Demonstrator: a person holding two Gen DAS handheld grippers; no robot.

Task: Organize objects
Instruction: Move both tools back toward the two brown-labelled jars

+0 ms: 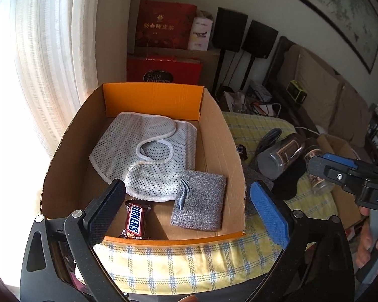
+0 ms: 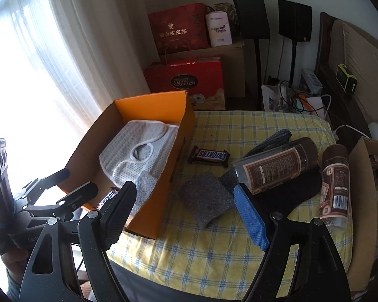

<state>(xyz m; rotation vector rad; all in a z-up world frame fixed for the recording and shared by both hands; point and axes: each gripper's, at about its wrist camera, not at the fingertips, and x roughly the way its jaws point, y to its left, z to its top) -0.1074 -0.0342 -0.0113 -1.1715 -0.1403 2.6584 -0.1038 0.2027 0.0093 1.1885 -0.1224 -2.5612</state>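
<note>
Cardboard box, ahead of my left gripper, holding a mesh bib, a grey pad and a Snickers bar. Both my left gripper and right gripper stand wide open, gripping nothing. Beyond my right gripper, on the checked cloth, lie a second grey pad, another Snickers bar and two bottles.

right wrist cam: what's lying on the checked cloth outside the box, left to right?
Grey wristband → Snickers bar → brown-labelled bottle on its side → second brown bottle. Dark items under the bottles overlap too much to place.
</note>
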